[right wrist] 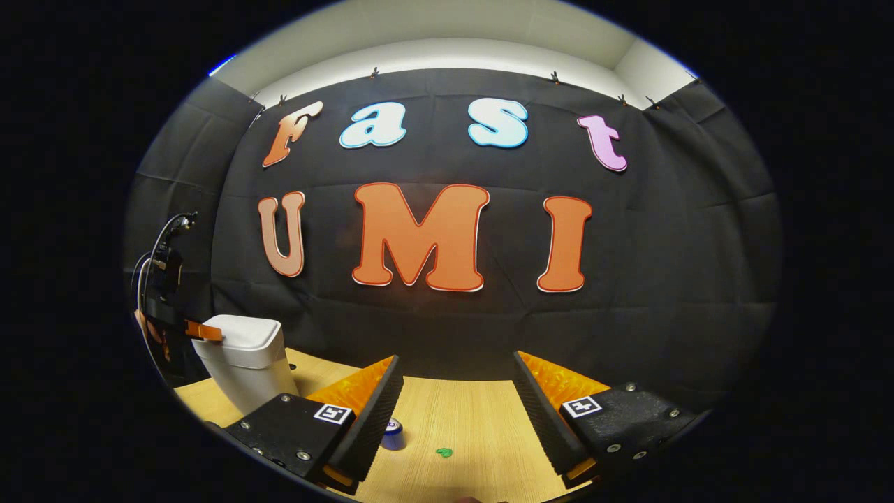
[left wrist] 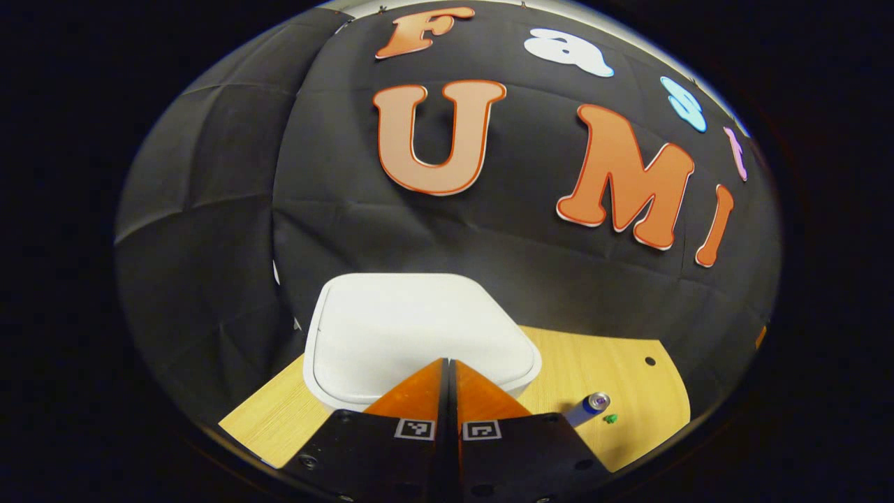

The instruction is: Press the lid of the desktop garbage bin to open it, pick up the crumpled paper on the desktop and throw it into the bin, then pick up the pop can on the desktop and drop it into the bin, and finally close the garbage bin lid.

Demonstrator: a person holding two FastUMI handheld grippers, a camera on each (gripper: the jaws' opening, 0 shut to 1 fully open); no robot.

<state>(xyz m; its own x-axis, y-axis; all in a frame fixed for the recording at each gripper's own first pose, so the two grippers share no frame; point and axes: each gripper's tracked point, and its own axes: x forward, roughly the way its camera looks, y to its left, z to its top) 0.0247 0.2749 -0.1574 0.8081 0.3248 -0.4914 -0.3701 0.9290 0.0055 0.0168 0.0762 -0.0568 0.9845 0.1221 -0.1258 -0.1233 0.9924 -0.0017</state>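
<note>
Lid of white plastic desktop bin [left wrist: 419, 328] lay closed at 12 o'clock, just under left hand-held gripper [left wrist: 449, 365], fingers pressed together, nearer arm. Right hand-held gripper [right wrist: 457, 391] spread wide; blue pop can [right wrist: 393, 433] on wooden bench [right wrist: 461, 419] at its 7 o'clock.

Bare desktop [right wrist: 461, 412] right of bin [right wrist: 244, 363], pop can [right wrist: 393, 433] lying there

No legible txt on bin [left wrist: 419, 335] or can [left wrist: 590, 407] beside it; square coded markers [left wrist: 448, 428] on tool, patterns only, not readable.
</note>
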